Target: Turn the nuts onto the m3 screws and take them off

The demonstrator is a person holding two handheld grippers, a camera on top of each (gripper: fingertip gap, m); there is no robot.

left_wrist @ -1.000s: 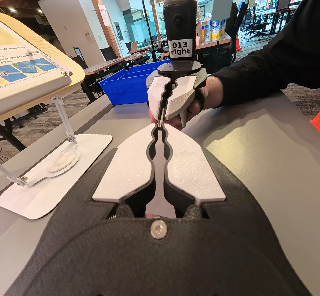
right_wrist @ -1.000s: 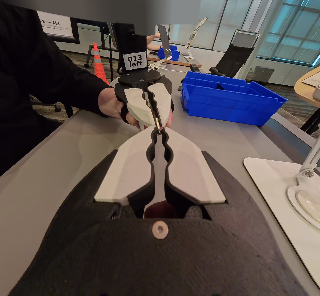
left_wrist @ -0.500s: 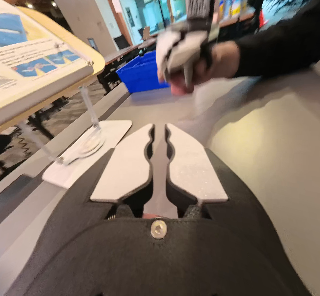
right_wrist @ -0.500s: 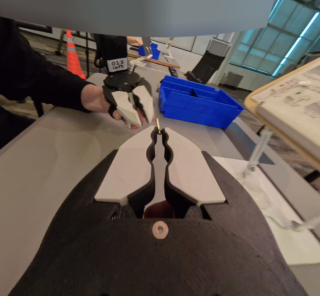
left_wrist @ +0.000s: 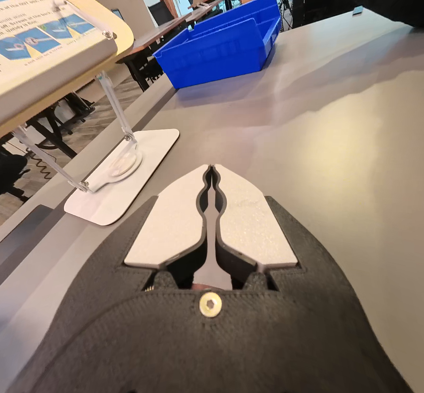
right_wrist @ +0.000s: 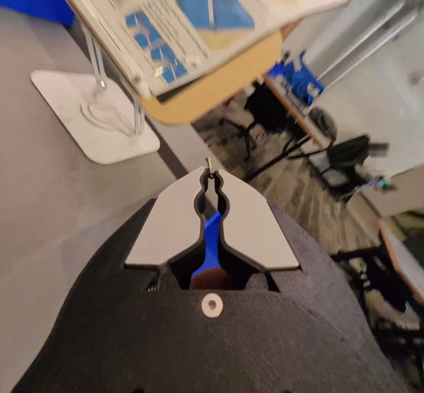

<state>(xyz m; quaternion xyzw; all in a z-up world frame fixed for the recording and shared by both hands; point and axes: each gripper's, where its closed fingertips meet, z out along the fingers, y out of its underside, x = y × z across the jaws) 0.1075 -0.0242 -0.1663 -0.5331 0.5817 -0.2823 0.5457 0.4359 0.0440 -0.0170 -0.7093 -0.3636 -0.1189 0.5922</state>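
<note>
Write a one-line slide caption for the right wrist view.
Right gripper pinching a small screw at its tips, past the grey table's edge.

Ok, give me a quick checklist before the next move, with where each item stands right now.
1. Right tongs gripping the screw: ok, it is pinched at the tips and sticks out forward.
2. Nut on the screw: cannot tell, too small and blurred.
3. Left tongs holding a nut: cannot tell, tips are shut and nothing shows between them.
4. Bin within view: ok, it sits at the table's far edge, ahead of the left tongs.
5. Stand base out of the way: ok, left of the left tongs.
6. Right view steady: not ok, motion blur.
</note>
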